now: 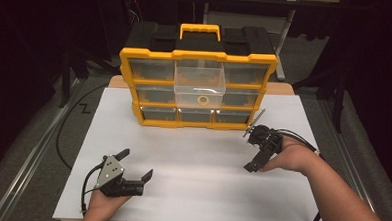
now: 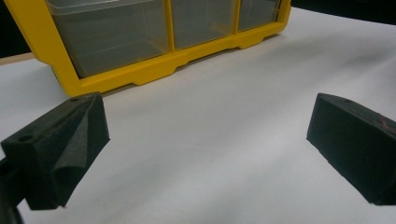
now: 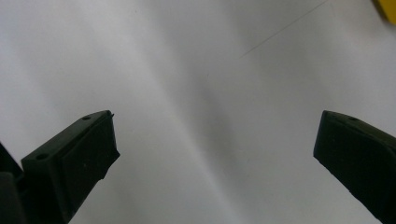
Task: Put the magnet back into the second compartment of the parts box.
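Observation:
A yellow and black organizer [image 1: 199,55] with clear drawers stands upright at the back of the white table [image 1: 192,160]. Its middle drawer [image 1: 200,85] is pulled out, and a small yellow ring [image 1: 202,100] lies inside. My left gripper [image 1: 136,164] is open near the front left of the table, with nothing between its jaws. In the left gripper view the gripper [image 2: 205,149] faces the organizer's bottom row [image 2: 140,74]. My right gripper [image 1: 249,151] is open at the right, tilted down over bare table. The right gripper view shows the gripper [image 3: 215,158] empty above the white surface.
A yellow corner of the organizer [image 3: 388,8] peeks in at the top right of the right gripper view. Dark floor, stands and cables [image 1: 68,130] surround the table. A wooden edge [image 1: 117,81] shows behind the white sheet.

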Demonstrator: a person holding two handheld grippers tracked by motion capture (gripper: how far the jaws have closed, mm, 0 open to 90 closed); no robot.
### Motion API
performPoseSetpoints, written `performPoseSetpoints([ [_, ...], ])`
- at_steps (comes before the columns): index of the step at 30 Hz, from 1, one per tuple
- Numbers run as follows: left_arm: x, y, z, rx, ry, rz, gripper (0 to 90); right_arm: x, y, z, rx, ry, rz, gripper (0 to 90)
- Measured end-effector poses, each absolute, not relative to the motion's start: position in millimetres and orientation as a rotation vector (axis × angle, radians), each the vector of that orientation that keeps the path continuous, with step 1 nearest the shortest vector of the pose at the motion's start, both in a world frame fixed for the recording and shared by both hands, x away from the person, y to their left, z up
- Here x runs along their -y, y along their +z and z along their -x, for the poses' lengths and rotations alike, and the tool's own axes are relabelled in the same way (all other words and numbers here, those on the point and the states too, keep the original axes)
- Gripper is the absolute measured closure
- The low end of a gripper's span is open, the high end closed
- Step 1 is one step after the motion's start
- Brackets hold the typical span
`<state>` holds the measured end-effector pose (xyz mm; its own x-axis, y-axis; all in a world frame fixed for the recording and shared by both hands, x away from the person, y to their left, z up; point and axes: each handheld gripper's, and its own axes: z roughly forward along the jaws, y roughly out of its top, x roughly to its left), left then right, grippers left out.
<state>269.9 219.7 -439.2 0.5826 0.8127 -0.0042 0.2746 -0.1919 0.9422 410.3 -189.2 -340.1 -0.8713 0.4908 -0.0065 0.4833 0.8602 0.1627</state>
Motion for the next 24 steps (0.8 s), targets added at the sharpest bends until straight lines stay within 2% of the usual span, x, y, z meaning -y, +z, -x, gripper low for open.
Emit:
performPoseSetpoints([
  [14, -219, -440, -270, -0.903, 0.623, -1.763, 0.2, 187, -392, -410, -2.993, 0.202, -0.820, 0.2],
  [24, -219, -440, -270, -0.905, 0.615, -1.772, 0.2, 188, -399, -405, -2.943, 0.338, -0.830, 0.2],
])
